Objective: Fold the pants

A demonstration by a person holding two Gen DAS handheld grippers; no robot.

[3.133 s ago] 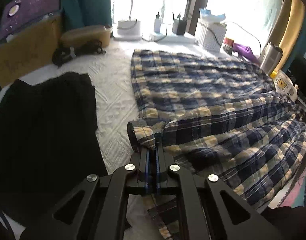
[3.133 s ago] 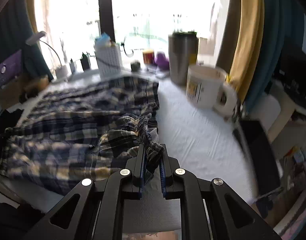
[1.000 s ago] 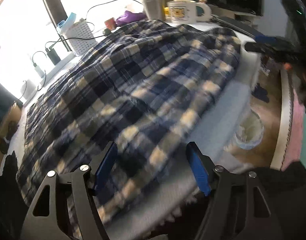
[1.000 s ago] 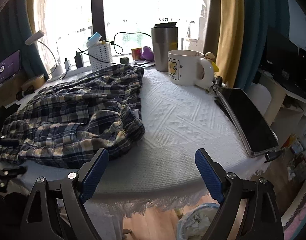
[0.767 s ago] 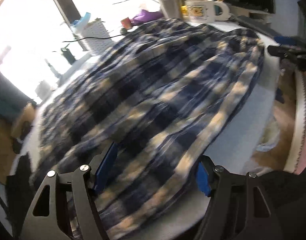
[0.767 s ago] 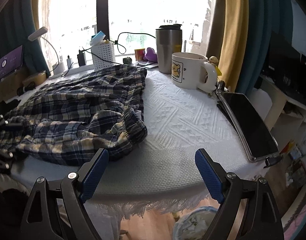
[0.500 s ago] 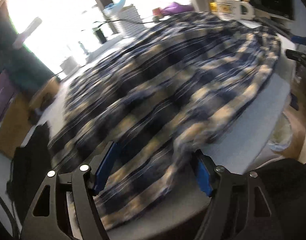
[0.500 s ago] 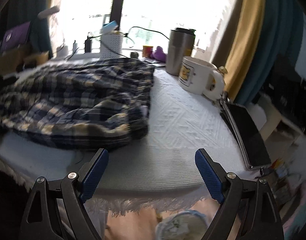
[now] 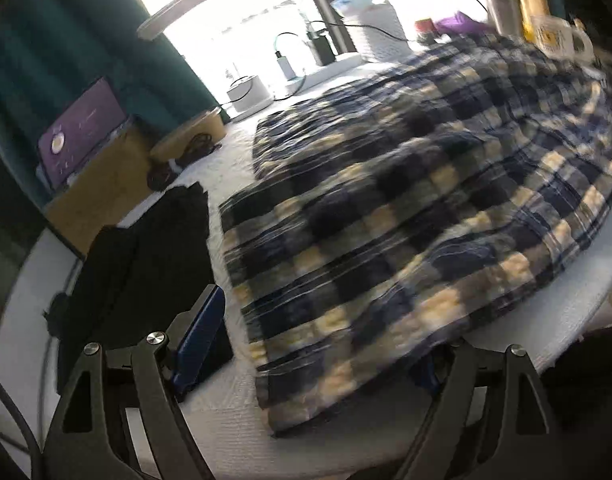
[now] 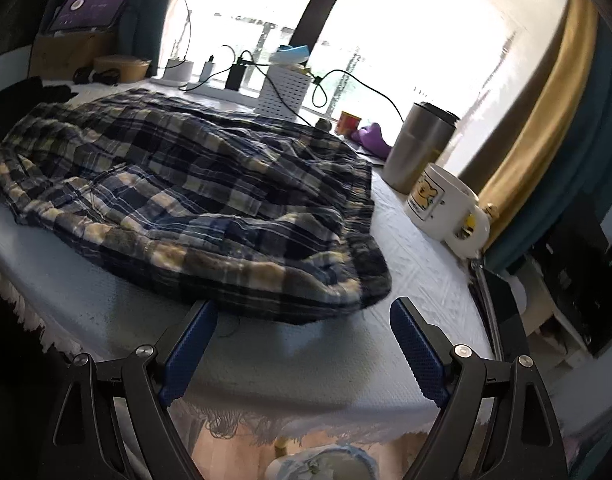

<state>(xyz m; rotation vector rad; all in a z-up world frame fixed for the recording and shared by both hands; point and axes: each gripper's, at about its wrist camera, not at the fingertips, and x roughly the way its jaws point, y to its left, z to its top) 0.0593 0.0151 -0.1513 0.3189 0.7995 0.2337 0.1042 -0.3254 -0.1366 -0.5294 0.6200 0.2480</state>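
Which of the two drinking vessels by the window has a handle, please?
The white mug with the yellow cartoon print has the handle; the steel tumbler behind it is plain, taller and lidded.

A white mug [image 10: 446,204] with a cartoon bear stands on the white tablecloth [image 10: 422,276], with a steel tumbler [image 10: 420,148] just behind it. Beyond the tumbler are a purple object [image 10: 372,138], a small red jar [image 10: 349,122] and a white perforated basket [image 10: 283,94]. A black garment [image 9: 141,256] lies far from the mug, beside a cardboard box [image 9: 93,184].

A lived-in home room: curtains [image 10: 546,128] at a bright window, a mug [image 10: 446,204], a desk lamp [image 9: 173,12].
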